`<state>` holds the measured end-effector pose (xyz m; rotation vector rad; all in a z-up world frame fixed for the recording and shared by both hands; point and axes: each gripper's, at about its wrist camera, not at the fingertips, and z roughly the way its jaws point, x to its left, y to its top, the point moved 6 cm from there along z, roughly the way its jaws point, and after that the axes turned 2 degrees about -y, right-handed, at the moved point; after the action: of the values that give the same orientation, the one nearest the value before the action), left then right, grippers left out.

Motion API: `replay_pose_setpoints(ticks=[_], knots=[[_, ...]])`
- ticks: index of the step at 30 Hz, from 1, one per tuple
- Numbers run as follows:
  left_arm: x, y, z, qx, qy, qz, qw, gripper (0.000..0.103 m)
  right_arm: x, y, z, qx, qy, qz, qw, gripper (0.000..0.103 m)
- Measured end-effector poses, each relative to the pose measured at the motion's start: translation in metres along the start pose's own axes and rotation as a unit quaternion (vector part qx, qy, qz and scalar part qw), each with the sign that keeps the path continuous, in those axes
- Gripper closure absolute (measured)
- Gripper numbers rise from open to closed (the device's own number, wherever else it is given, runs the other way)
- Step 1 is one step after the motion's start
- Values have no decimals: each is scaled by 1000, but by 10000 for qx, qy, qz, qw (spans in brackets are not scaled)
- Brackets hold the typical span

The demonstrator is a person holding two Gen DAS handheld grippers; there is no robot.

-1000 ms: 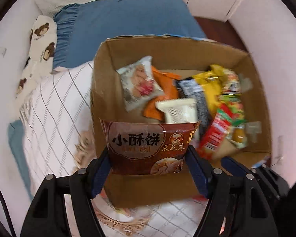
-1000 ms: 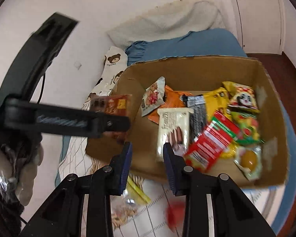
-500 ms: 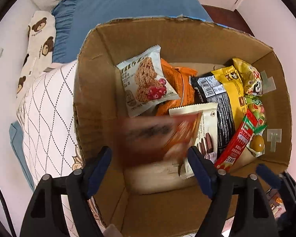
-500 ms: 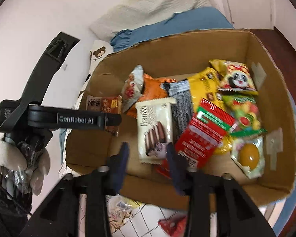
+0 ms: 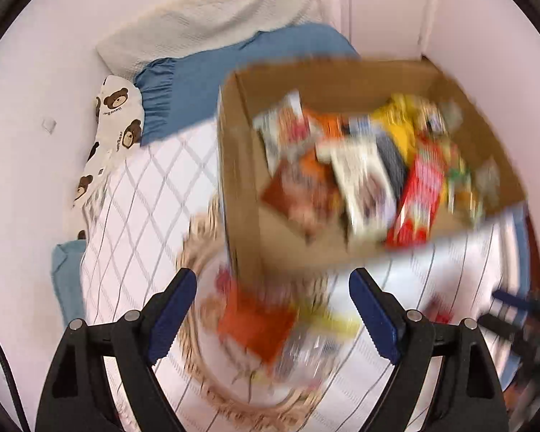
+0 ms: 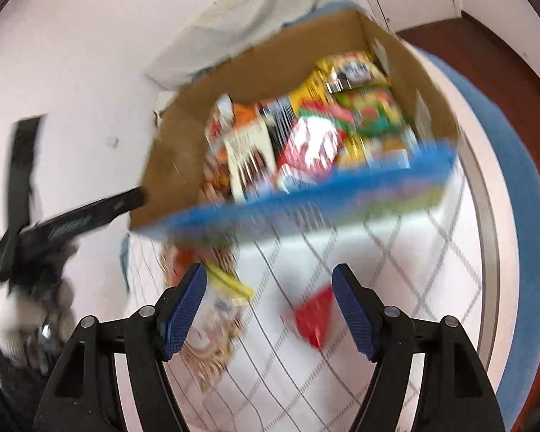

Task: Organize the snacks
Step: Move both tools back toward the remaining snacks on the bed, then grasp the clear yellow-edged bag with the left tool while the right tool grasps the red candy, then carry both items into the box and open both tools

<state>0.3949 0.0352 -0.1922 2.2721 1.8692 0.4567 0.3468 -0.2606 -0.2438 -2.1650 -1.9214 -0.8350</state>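
Note:
The cardboard box (image 5: 241, 187) stands on the bed with several snack packets in it, among them the brown biscuit packet (image 5: 298, 198) near its left wall. My left gripper (image 5: 273, 309) hovers in front of the box. Its jaws are opening and its pads touch nothing. A blurred orange packet (image 5: 255, 324) lies on the quilt below them. My right gripper (image 6: 270, 309) is also opening and holds nothing. A red packet (image 6: 316, 320) lies on the quilt under it, and a yellow-and-clear packet (image 6: 223, 288) lies by its left finger. Both views are motion-blurred.
A white quilt (image 5: 144, 194) with grey diamond lines covers the bed. A blue pillow (image 5: 205, 82) and a bear-print pillow (image 5: 115, 122) lie behind the box, against the pale wall. The other gripper (image 6: 72, 223) shows at the left. Dark wood floor (image 6: 486, 57) lies to the right.
The left gripper let the brown biscuit packet drop into the box and pulled back over the loose snacks on the quilt. The right gripper went from shut to open and swung lower, towards the quilt.

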Motion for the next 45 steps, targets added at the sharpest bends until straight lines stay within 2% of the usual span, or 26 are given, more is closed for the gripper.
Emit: replay_pose_setpoints(ticks=[3,5,9,12,13,14,15,16,17,18,21,25,28,30,34,38,42,45], knots=[[-8,-46,29,506,-96,176,9985,16,-7,-22,16,224,-83,-6,9997,28],[-12,-68,52,850,-213,103,9961,16,-6,-31,24,281,-145,-94,9995,28],[-20,-86,87,1250,-295,103,9917,16,-2,-42,40,351,-269,-351,9984,29],[-27,-86,108,1467,-202,272,9886,16,2,-43,56,388,-474,-565,9965,32],[-29,-85,113,1488,-179,316,9882,16,2,-43,63,425,-550,-608,9957,36],[-30,-84,118,1502,-140,333,9880,19,1,-43,68,429,-604,-603,9954,39],[-32,-82,121,1493,-178,329,9881,31,1,-43,73,434,-655,-646,9948,44],[-34,-81,124,1521,-232,297,9876,37,1,-42,77,428,-733,-689,9940,53],[-35,-81,126,1588,-296,193,9867,44,1,-42,79,420,-823,-718,9931,58],[-36,-81,125,1587,-355,98,9866,46,1,-42,81,410,-851,-721,9929,64],[-33,-89,122,1619,-558,-289,9848,50,1,-44,79,366,-892,-761,9924,66],[-33,-124,112,1901,-1201,-1125,9679,50,3,-54,66,412,-791,-842,9924,67],[-40,-152,108,2036,-1499,-1504,9558,50,3,-71,57,578,-694,-892,9919,67],[-46,-161,110,2065,-1618,-1593,9517,50,0,-84,52,747,-673,-926,9906,67],[-54,-161,126,2019,-1530,-1557,9548,46,-12,-103,48,953,-797,-948,9877,67],[-61,-161,132,1972,-1408,-1536,9580,46,-26,-104,63,1045,-845,-754,9881,66],[-81,-150,126,1793,-1271,-1428,9651,51,-31,-102,77,1010,-832,-594,9896,66],[-84,-160,104,1659,-1312,-1406,9672,56,-27,-101,73,890,-784,-602,9911,66]])
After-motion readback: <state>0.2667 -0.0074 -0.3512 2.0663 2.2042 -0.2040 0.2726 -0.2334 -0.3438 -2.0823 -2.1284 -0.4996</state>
